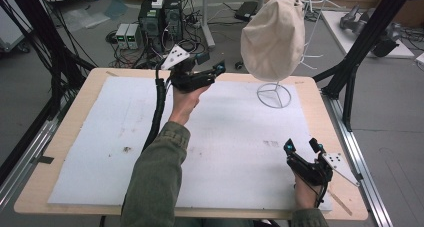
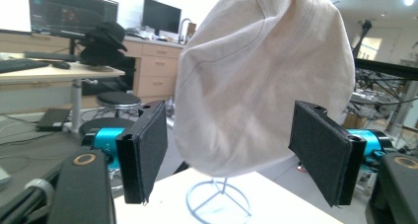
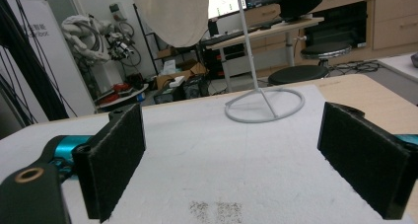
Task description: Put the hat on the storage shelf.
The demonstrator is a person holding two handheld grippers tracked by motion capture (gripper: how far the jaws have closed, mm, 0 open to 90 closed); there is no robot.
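Gaping wide and holding nothing, the left gripper [image 2: 231, 155] faces the cream cap [image 2: 263, 76] on its white wire stand [image 1: 274, 94] at upper centre. At lower right the right gripper [image 1: 302, 148] rests equally wide on the white foam mat [image 1: 100, 137], clear of everything.

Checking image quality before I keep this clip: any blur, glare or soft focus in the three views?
High view: even light, slightly soft, no glare on the white mat. Left gripper view: cream hat reasonably sharp, ceiling light blown out at upper right. Right gripper view: near fingers soft, wire stand clearer, bright screen behind.
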